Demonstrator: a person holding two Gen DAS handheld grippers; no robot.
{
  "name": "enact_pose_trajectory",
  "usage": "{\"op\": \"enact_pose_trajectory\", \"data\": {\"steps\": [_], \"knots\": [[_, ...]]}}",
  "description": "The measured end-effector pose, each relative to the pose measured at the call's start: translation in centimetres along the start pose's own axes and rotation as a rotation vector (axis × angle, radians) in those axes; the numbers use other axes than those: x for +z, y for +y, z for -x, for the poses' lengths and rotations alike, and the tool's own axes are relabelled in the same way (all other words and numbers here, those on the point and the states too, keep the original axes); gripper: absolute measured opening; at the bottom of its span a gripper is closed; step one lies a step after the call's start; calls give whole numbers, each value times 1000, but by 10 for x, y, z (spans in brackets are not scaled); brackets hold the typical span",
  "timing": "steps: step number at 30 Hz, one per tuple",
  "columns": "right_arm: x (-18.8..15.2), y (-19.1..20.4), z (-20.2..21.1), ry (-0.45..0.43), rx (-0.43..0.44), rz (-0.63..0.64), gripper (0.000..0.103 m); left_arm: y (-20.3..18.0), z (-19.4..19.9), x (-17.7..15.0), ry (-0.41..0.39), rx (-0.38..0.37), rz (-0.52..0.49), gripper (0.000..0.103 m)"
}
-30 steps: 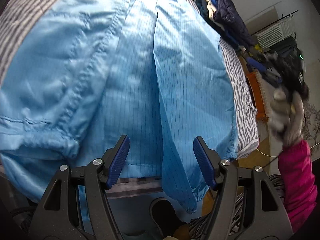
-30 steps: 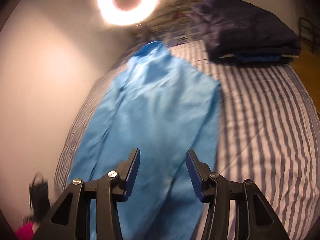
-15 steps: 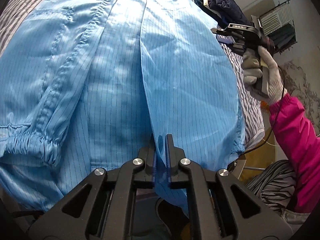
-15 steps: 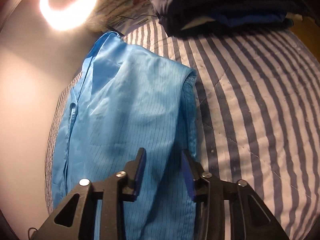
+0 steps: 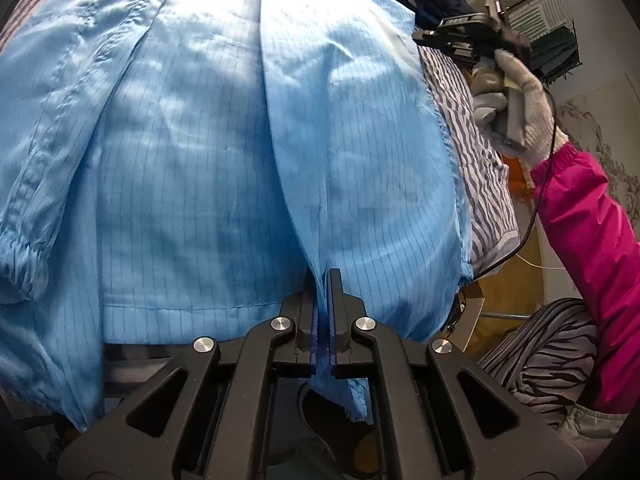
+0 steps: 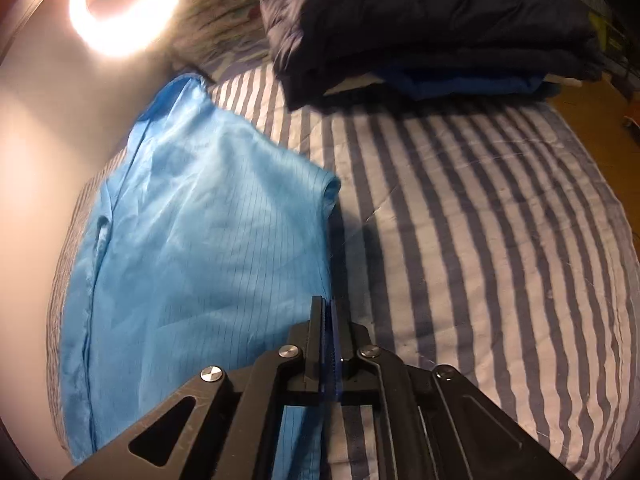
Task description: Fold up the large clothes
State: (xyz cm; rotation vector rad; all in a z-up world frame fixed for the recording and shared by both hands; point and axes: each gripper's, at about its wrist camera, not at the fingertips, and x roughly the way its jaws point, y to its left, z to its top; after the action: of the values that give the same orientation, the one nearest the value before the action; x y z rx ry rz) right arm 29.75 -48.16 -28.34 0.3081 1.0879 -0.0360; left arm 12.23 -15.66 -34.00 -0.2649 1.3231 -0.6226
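Note:
A large light-blue pinstriped garment (image 5: 180, 140) lies spread on a striped bed. In the left wrist view my left gripper (image 5: 322, 276) is shut on the front flap's edge near the hem, which hangs over the bed's near side. In the right wrist view the same garment (image 6: 200, 240) lies flat at the left. My right gripper (image 6: 326, 304) has its jaws closing, nearly together, with the garment's right side edge pinched between them. A gloved hand (image 5: 520, 92) in a pink sleeve holds that gripper.
The striped bed cover (image 6: 480, 240) lies bare to the right of the garment. A pile of folded dark clothes (image 6: 420, 28) sits at the far end. A bright ring light (image 6: 120, 4) and a wall (image 6: 32, 120) border the left. A rack (image 5: 548, 12) stands beyond the bed.
Both grippers went from open to closed. The left one closed on the front flap near the hem. The right one came down to the garment's right edge and closed there.

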Motion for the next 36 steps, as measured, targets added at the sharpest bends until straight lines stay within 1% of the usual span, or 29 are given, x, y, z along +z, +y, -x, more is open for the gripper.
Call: {"op": "enact_pose_trajectory", "data": {"steps": [1, 2, 3, 4, 5, 6, 10, 13, 17, 19, 21, 22, 24, 26, 27, 28, 30, 33, 34, 35, 36], "knots": [[-1, -1, 6, -2, 8, -6, 9, -1, 0, 0, -2, -4, -4, 1], [-2, -1, 10, 2, 19, -7, 31, -2, 0, 1, -3, -4, -7, 1], [-5, -1, 17, 10, 54, -12, 41, -3, 0, 1, -5, 1, -12, 1], [-8, -1, 21, 15, 84, -14, 41, -4, 0, 2, -8, 7, -15, 1], [-14, 0, 25, 37, 129, -14, 41, -4, 0, 2, -9, 11, -20, 1], [-23, 1, 28, 65, 156, -8, 41, -5, 0, 1, -11, 14, -21, 1], [-64, 5, 32, 187, 215, 19, 40, -5, 2, 0, -16, 11, -20, 1], [-91, 8, 32, 251, 227, 25, 38, -2, 3, -1, -15, 6, -19, 1], [-114, 5, 26, 299, 212, -7, 32, -2, 3, -1, -11, 1, -20, 1], [-119, 2, 26, 295, 207, -32, 25, -3, 1, 0, -10, -2, -14, 1], [-118, 3, 25, 293, 212, -33, 5, -5, 1, 1, -11, -6, -10, 1], [-118, 4, 27, 288, 214, -28, 1, -6, 1, 1, -11, -10, -10, 1], [-117, 12, 33, 259, 179, 13, 0, -11, 2, 1, -12, -27, -14, 1], [-116, 27, 35, 235, 152, 45, 0, -17, 4, 0, -6, -67, -1, 1], [-115, 26, 40, 224, 145, 51, 0, -21, 5, 0, -4, -79, -8, 1], [-114, 24, 43, 220, 145, 47, 0, -25, 5, -1, -6, -72, -28, 1], [-112, 12, 43, 213, 114, 20, 0, -31, 2, -3, -4, -44, -69, 1], [-114, 1, 34, 213, 56, 10, 0, -28, -6, -3, 11, -23, -58, 1], [-115, 0, 34, 209, 50, 13, 0, -28, -8, -2, 10, -10, -62, 1], [-116, 2, 35, 205, 54, 15, 4, -29, -8, -2, 7, 10, -76, 1], [-117, 3, 36, 208, 62, 19, 9, -30, -8, -1, 2, 12, -83, 1]]}}
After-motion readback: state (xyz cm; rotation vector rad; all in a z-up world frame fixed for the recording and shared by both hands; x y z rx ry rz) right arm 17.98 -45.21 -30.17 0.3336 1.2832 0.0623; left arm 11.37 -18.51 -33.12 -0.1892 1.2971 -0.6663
